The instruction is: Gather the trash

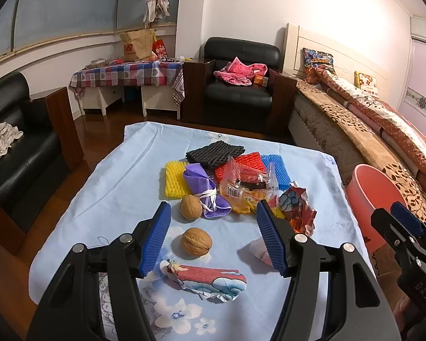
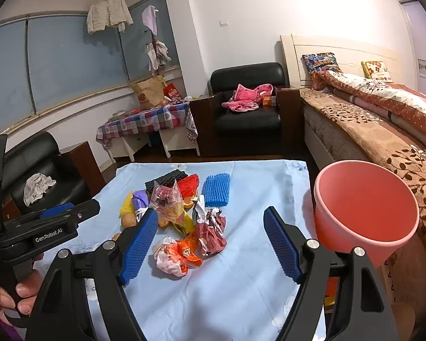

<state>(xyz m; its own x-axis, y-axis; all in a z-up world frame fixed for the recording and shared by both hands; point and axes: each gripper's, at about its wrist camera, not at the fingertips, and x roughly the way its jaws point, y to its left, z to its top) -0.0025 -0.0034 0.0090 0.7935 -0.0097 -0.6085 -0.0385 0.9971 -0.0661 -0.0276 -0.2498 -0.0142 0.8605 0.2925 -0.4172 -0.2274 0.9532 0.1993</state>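
Trash lies on a table with a light blue cloth. My left gripper is open and empty, just above two walnuts and a crumpled red-blue wrapper. Behind them lie a clear snack bag, a purple pouch and yellow, black, red and blue foam nets. My right gripper is open and empty above a crumpled orange-white wrapper and a dark red wrapper. A pink bin stands at the table's right edge; it also shows in the left wrist view.
A bed runs along the right, close behind the bin. Black armchairs stand at the far side and on the left. A small table with a checked cloth stands by the window.
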